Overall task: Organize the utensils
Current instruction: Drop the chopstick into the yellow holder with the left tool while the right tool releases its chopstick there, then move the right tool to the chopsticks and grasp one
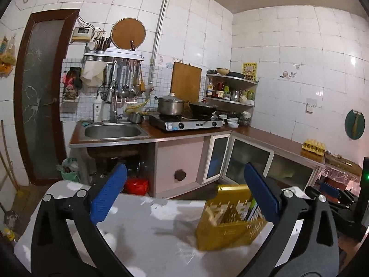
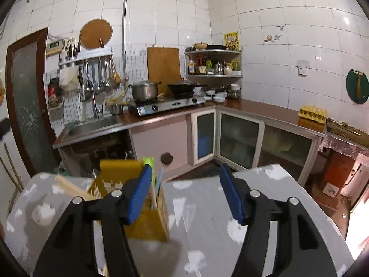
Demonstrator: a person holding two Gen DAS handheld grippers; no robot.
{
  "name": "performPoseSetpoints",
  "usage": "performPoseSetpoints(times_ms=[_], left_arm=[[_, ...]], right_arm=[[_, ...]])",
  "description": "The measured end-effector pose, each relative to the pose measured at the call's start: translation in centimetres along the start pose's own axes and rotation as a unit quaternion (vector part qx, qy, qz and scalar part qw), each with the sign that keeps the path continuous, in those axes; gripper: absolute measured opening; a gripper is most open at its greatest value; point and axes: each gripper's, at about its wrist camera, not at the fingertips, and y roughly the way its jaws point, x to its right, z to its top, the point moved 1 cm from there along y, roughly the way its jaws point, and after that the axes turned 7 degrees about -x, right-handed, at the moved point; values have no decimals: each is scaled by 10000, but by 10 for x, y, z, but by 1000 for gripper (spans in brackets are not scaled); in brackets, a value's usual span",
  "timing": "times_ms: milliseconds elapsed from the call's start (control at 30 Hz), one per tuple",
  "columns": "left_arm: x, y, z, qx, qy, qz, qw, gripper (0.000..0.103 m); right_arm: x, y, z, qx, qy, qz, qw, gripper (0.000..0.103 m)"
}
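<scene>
Both claws, left claw (image 1: 184, 198) and right claw (image 2: 184, 194), hang apart and empty over the grey worktop (image 2: 207, 230), where a yellow utensil holder (image 2: 147, 226) stands upright, likely awaiting sorting.

holder (image 1: 230, 226) - yellow plastic, perforated | table (image 1: 147, 230) - matt grey | wall tiles (image 1: 288, 46) - glossy

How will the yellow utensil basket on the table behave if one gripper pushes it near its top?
The yellow basket looks tall with a narrow base, so it would probably tip rather than slide. Its perforated plastic walls suggest it is light and shifts easily. The sticks leaning out one side may add weight there and could spill.
</scene>
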Motion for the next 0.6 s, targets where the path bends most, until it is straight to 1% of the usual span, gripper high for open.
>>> performPoseSetpoints(times_ms=[100,233,300,367,467,600], left_arm=[[-8,-6,-18,-246,11,78,9997,98],[-19,-1,-55,-645,12,273,9975,98],[-25,8,-74,-932,-56,247,9953,98],[-30,21,-96,-1293,-134,199,9913,98],[-36,35,-124,-1647,-164,310,9857,98],[-37,48,-148,-1921,-79,413,9805,98]], right_arm=[[-3,-1,-24,-296,25,-30,9996,60],[-12,13,-61,-767,12,-22,9971,60],[-20,24,-82,-1093,-28,0,9940,60],[-28,35,-101,-1344,-76,14,9909,60],[-37,52,-125,-1729,-86,54,9849,60],[-48,69,-148,-2135,-54,77,9769,58]])
